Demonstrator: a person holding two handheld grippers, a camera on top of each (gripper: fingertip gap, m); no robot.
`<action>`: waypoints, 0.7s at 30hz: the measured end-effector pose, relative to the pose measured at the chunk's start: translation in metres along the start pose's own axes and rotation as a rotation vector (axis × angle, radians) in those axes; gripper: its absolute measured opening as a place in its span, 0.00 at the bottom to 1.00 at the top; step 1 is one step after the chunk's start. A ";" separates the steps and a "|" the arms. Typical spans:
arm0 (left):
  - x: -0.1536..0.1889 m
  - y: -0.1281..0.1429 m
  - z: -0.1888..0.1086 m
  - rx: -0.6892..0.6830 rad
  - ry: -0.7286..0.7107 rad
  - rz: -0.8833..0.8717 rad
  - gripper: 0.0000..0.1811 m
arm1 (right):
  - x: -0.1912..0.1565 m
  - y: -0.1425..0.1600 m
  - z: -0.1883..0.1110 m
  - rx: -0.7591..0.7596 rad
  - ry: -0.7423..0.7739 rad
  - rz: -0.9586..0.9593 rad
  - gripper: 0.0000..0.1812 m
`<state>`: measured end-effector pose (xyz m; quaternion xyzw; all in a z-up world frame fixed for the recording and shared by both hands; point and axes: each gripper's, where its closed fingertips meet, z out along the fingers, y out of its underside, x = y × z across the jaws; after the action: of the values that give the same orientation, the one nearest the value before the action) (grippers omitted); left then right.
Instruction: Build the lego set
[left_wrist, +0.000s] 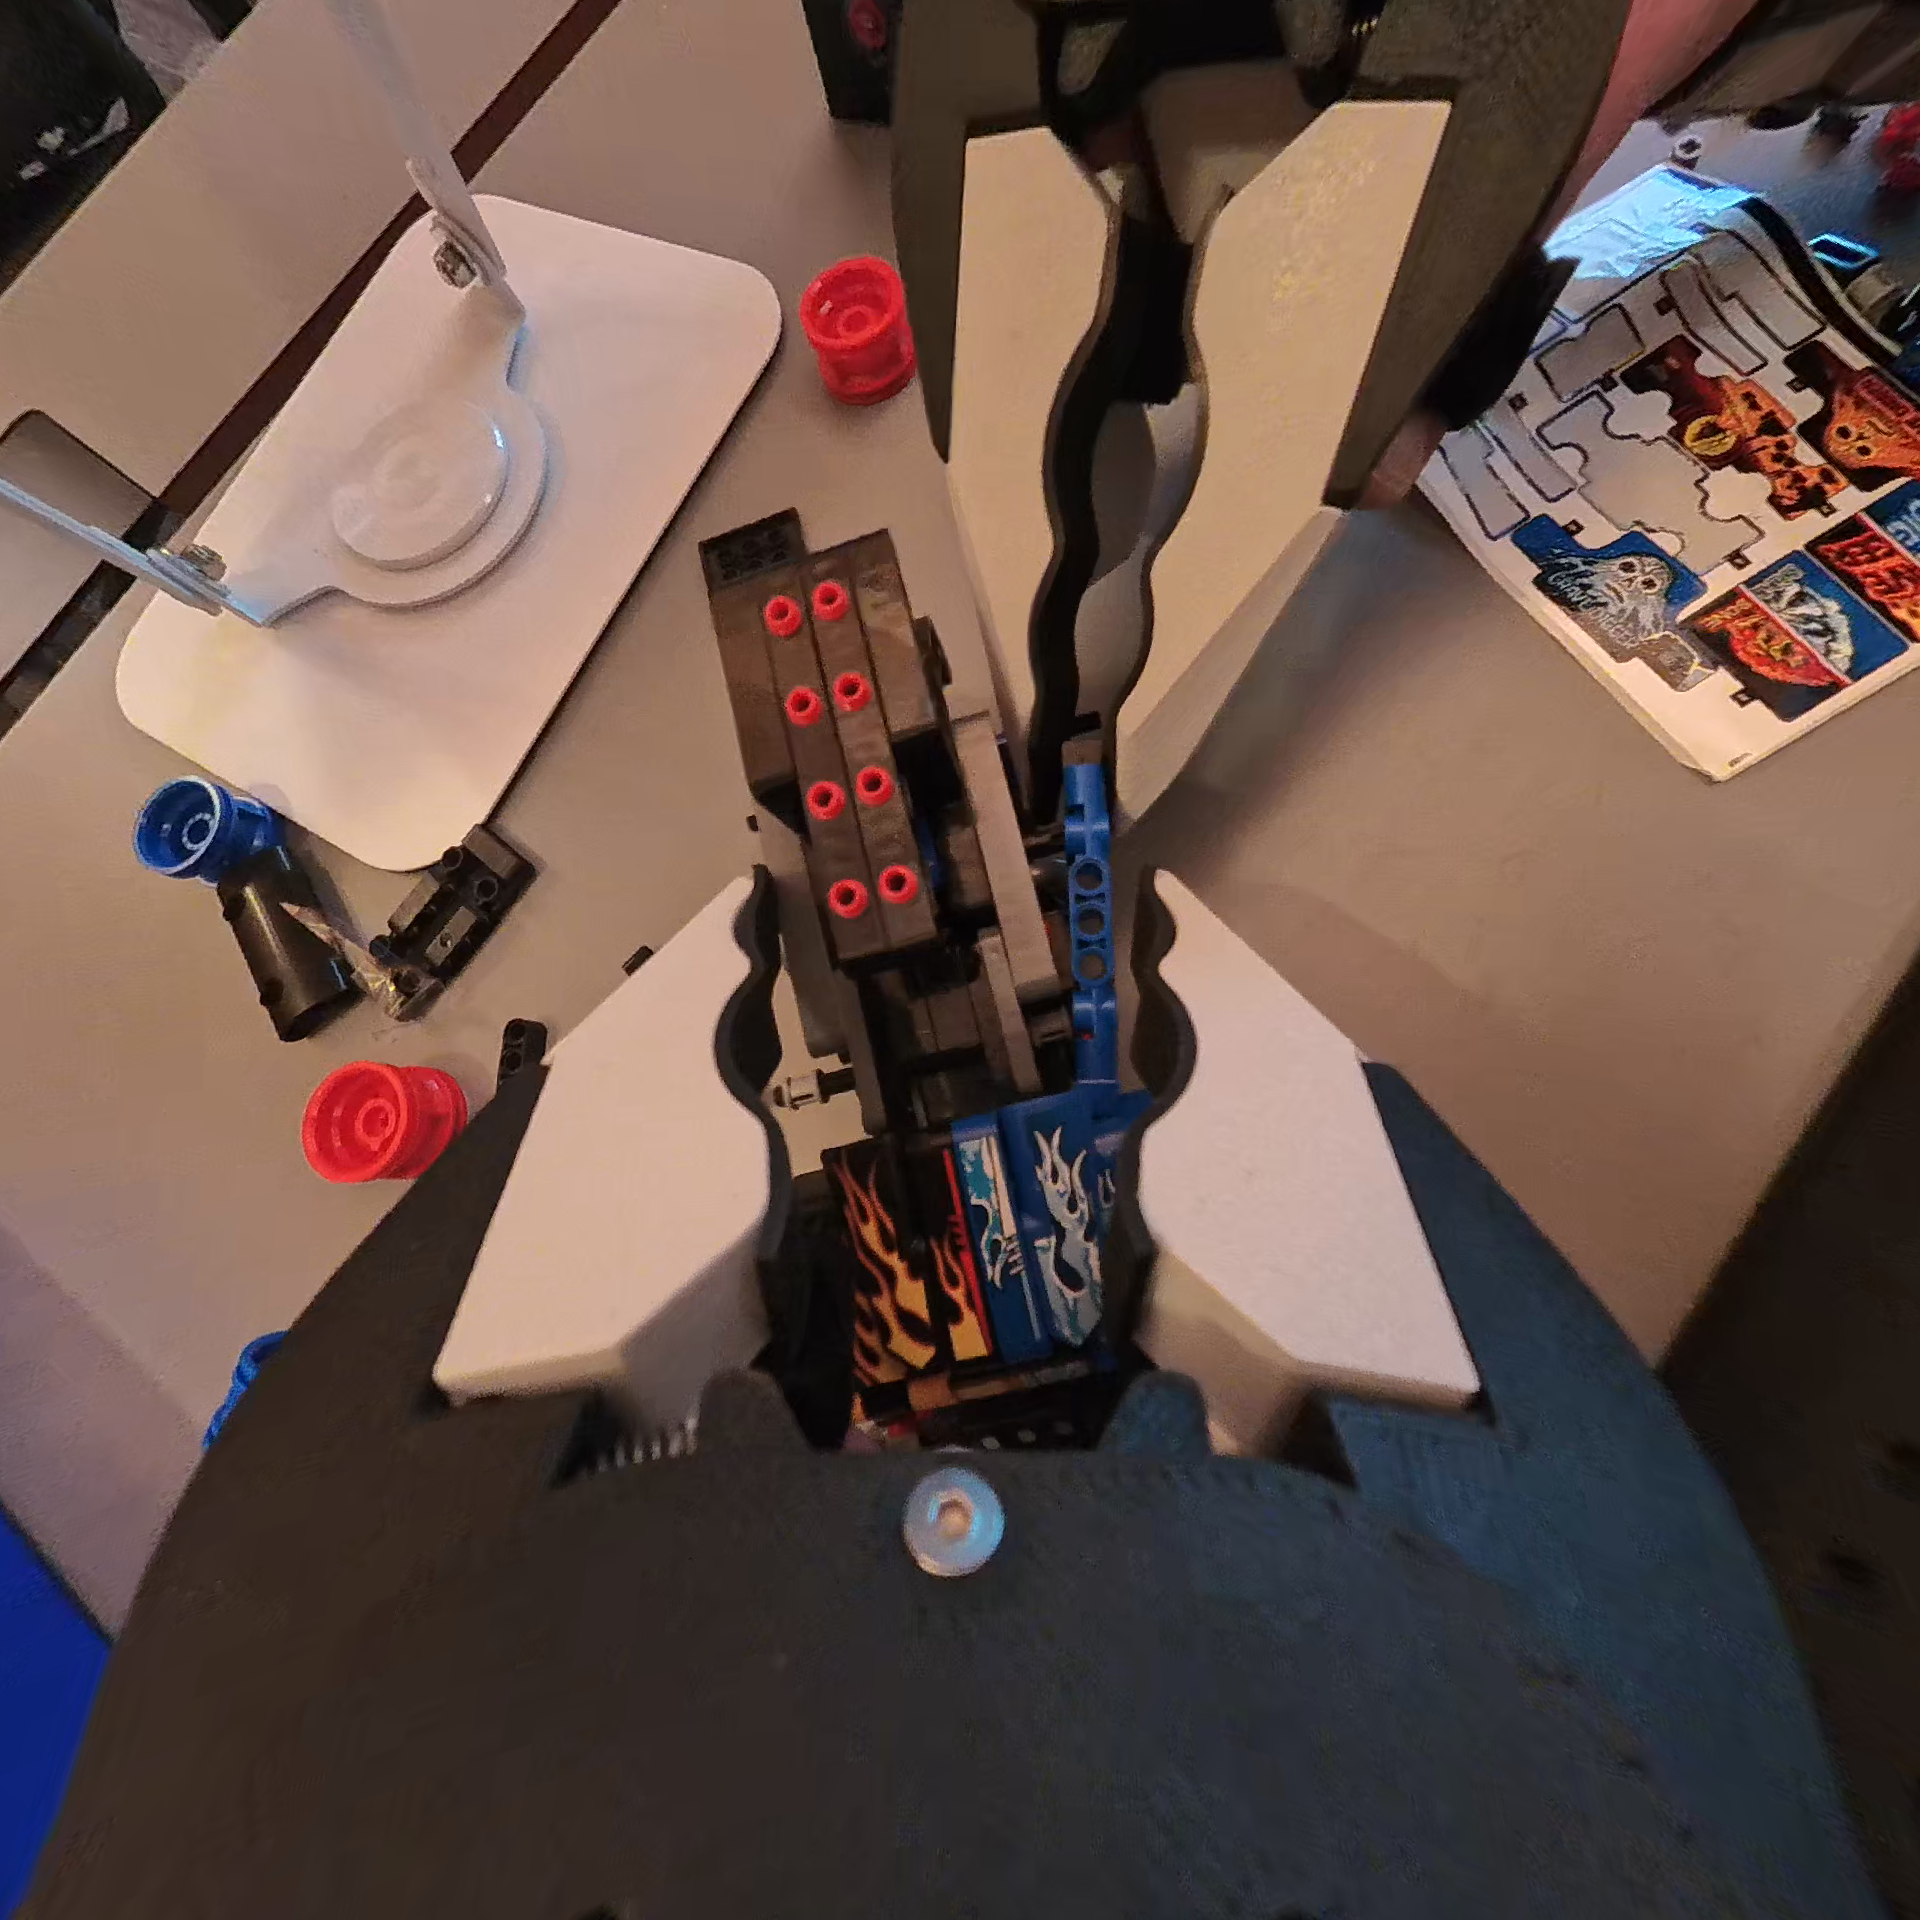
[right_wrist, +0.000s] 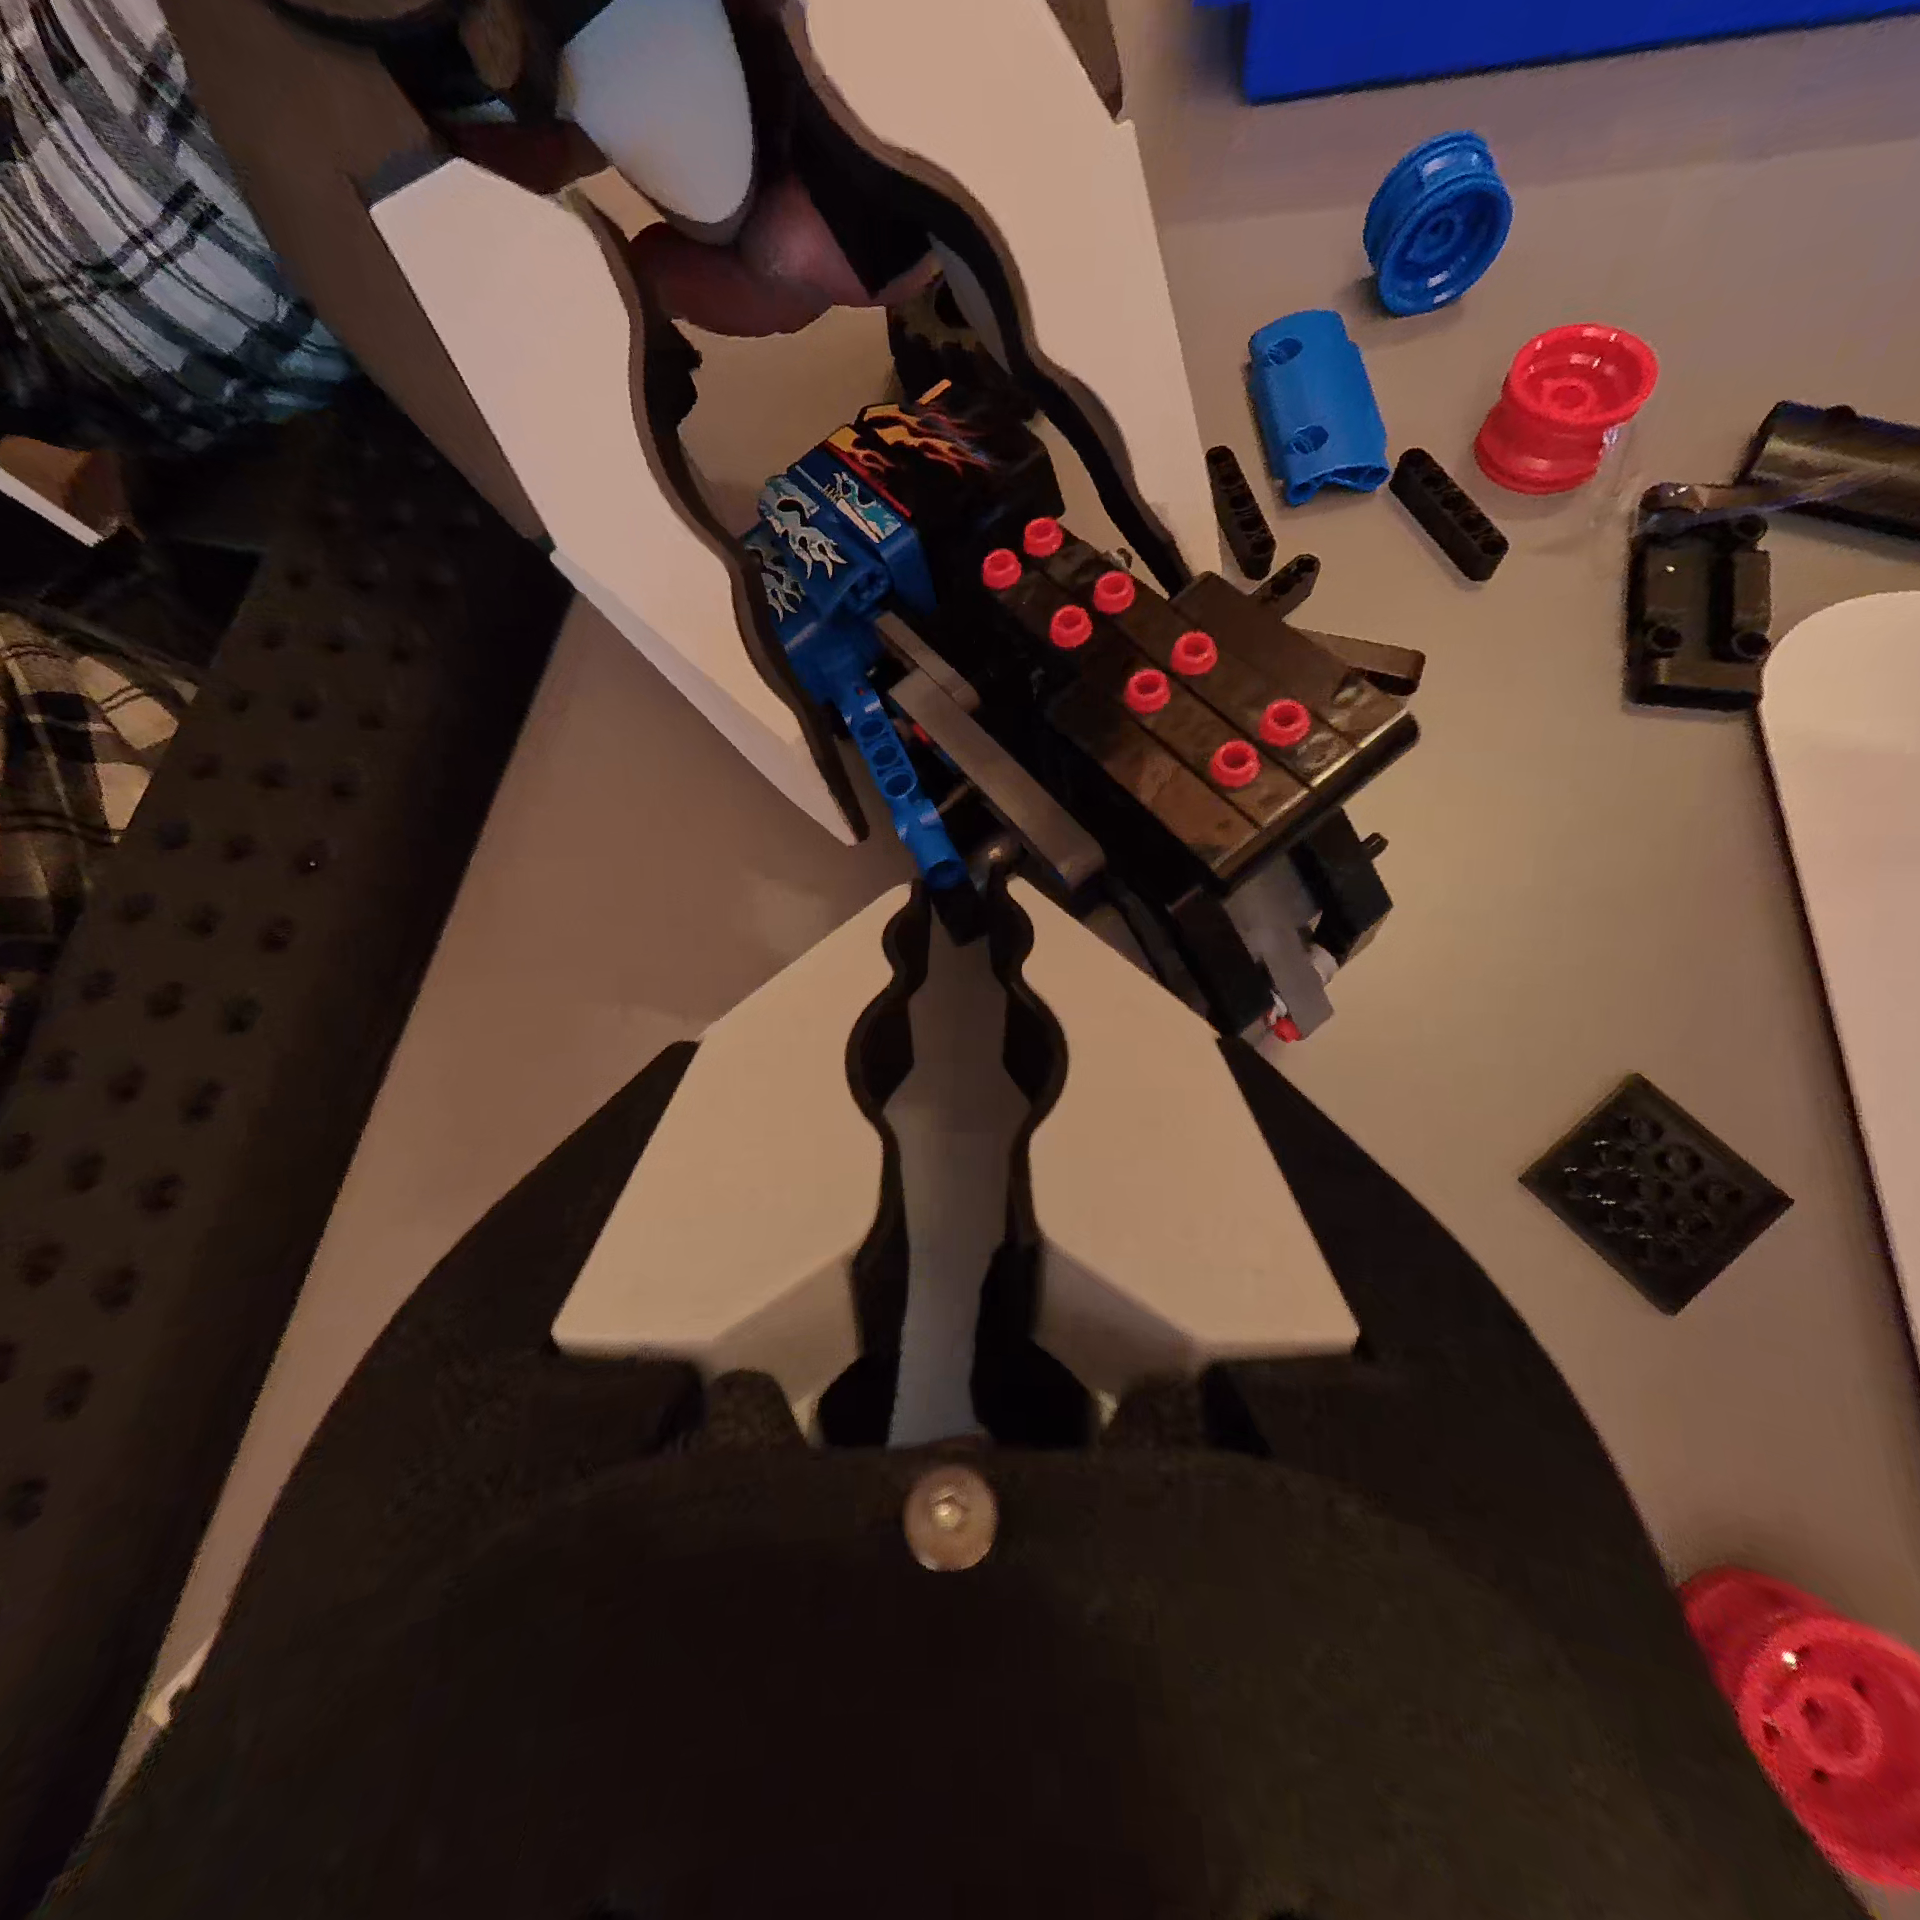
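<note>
The lego model (left_wrist: 862, 779) is a black block with red pins on top, a blue beam (left_wrist: 1086, 883) along one side and flame stickers at one end. My left gripper (left_wrist: 951, 935) is shut on the sticker end and holds the model above the grey table (left_wrist: 1455, 935). My right gripper (left_wrist: 1075, 790) reaches in from the far side. In the right wrist view my right gripper (right_wrist: 956, 904) is shut on a small black part of the model (right_wrist: 1174, 707) at the tip of the blue beam (right_wrist: 883, 758). The left gripper (right_wrist: 1018, 707) shows there from above.
Two red wheel hubs (left_wrist: 857, 330) (left_wrist: 382, 1122), a blue hub (left_wrist: 192, 831) and black parts (left_wrist: 457, 914) lie by a white stand base (left_wrist: 468, 520). A sticker sheet (left_wrist: 1714, 468) lies at right. A blue panel (right_wrist: 1314, 405), black beams (right_wrist: 1449, 514) and a black plate (right_wrist: 1657, 1195) lie nearby. My two grippers' fingertips are within a few centimetres of each other.
</note>
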<state>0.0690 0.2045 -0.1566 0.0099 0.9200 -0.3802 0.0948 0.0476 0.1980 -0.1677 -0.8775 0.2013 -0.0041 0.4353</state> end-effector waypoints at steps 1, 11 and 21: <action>0.000 0.000 0.000 -0.001 0.000 -0.001 0.37 | 0.000 -0.001 0.000 -0.004 0.002 0.012 0.05; -0.003 -0.001 0.001 -0.010 -0.025 0.006 0.33 | 0.000 0.000 0.001 -0.080 -0.011 0.097 0.05; -0.001 -0.003 0.002 0.018 -0.007 -0.017 0.33 | 0.001 0.000 -0.008 -0.094 0.068 0.022 0.05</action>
<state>0.0700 0.2011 -0.1553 0.0015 0.9162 -0.3894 0.0947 0.0472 0.1914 -0.1628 -0.8941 0.2256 -0.0198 0.3863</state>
